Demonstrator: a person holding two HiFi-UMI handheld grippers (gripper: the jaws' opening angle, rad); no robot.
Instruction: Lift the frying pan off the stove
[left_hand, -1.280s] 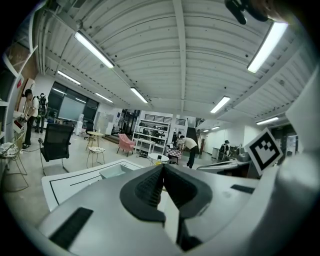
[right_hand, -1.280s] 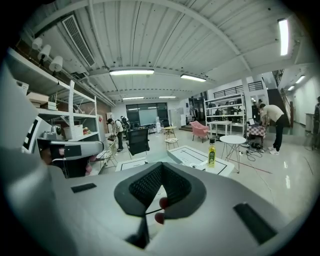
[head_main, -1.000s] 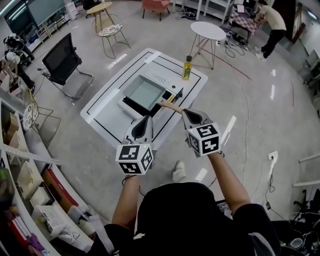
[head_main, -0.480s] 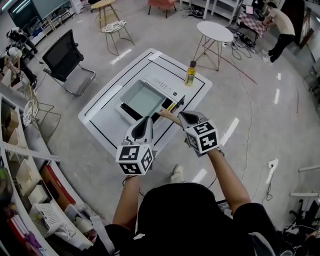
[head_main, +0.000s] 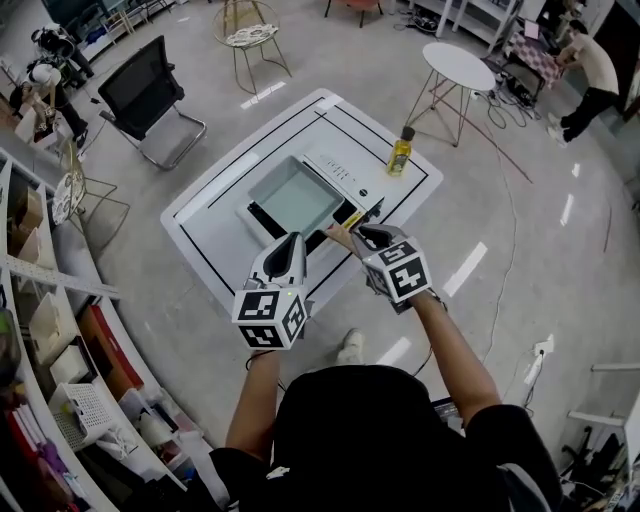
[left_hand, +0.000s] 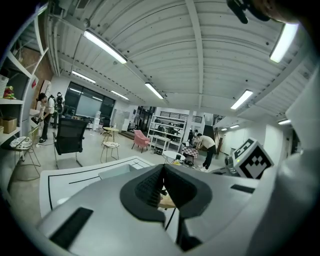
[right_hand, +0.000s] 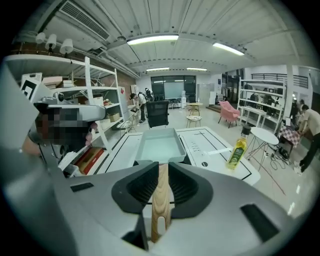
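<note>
White table (head_main: 215, 225) on glossy grey floor (head_main: 150, 290), right tool (head_main: 363, 231) opening around wooden pan handle (right_hand: 160, 200), left tool (head_main: 292, 239) closed, empty

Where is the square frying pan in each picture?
Head view: frying pan in the middle of the white table.
Left gripper view: only a pale strip of it shows, low and left of centre.
Right gripper view: dead centre, wooden handle towards the camera.
Shared landmark: black chair.

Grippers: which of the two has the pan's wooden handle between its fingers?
The right gripper: the handle sits between its fingers, which are just opening. The left gripper has its fingers together, with nothing between them.
</note>
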